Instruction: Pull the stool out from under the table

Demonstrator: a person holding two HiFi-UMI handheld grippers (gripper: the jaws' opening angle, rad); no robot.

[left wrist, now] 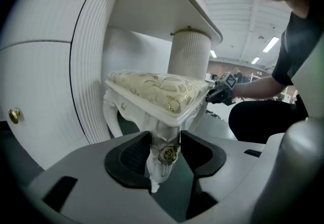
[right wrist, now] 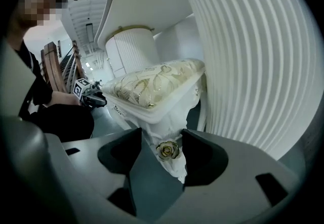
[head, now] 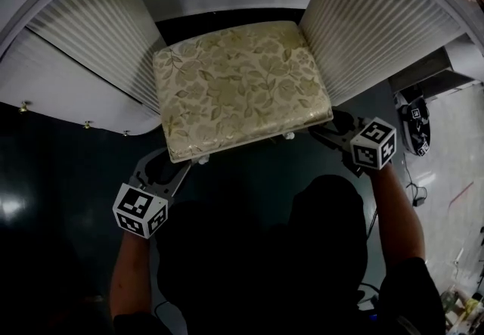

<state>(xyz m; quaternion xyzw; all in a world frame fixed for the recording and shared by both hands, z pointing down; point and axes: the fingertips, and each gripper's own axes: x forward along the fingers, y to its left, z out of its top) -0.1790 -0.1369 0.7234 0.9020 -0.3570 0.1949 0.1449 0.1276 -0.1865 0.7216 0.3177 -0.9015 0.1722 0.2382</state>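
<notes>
White table (head: 91, 88), fluted pedestals either side. Stool (head: 242, 91) sits in the gap between them, back edge under the tabletop, front edge showing past it. Not yet pulled clear, by my reading.

Left gripper (head: 185, 165) is at the front-left leg (left wrist: 161, 167), jaws closing around it, no firm clamp visible yet. Right gripper (head: 324, 133) straddles the front-right leg (right wrist: 171, 162), jaws wide, unclenched. One claw per front corner, likely so the pull comes straight, without slewing into a pedestal.

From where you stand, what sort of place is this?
Probably a furniture showroom or a similar large hall: an ornate white table with ribbed sides, a floral-cushioned stool partly under it, and a high ceiling with strip lights.
</notes>
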